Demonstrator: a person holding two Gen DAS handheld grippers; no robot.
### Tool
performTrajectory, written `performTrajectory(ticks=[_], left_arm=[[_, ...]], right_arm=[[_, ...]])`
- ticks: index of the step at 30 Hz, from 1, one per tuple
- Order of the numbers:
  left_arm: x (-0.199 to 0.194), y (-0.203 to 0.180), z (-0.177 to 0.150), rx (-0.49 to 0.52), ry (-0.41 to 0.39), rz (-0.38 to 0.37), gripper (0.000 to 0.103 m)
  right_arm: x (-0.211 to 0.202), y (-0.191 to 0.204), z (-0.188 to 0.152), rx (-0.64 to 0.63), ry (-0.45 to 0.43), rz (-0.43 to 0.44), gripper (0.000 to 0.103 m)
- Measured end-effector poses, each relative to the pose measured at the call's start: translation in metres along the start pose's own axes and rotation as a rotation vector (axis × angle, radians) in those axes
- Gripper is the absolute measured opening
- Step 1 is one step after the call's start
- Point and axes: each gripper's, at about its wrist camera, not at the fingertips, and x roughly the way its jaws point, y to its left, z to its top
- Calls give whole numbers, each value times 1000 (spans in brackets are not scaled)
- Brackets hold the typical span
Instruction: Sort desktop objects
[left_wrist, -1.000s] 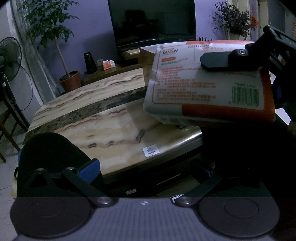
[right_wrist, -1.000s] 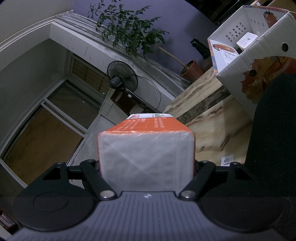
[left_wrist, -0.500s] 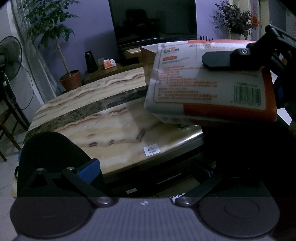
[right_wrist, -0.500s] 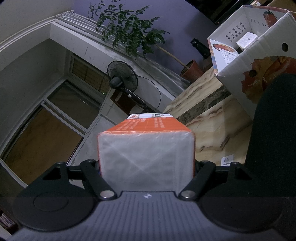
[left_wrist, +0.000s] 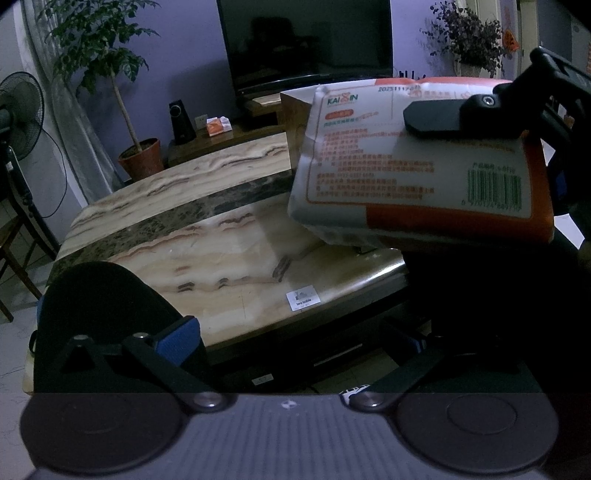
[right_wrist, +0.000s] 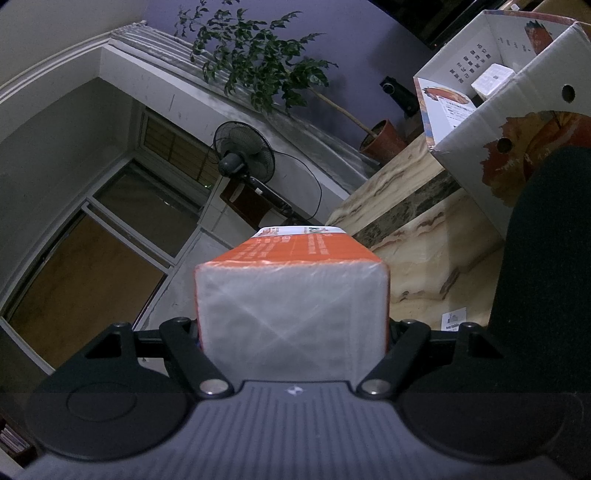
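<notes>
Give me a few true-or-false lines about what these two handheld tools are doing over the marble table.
1. The right tool grips a tissue pack. True.
2. The pack lies flat on the table. False: it is held in the air above the table's edge.
3. The left tool holds a bottle. False: it is open, with nothing between its fingers.
4. A cardboard box stands on the table. True.
5. The box is sealed shut. False: its top is open, and a small white packet shows inside.
</notes>
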Motion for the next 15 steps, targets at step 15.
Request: performTrajectory(ticks=[15], left_arm=[[-1, -2, -1, 3, 4, 3, 102]], right_arm=[[-1, -1, 0, 3, 0, 1, 79]])
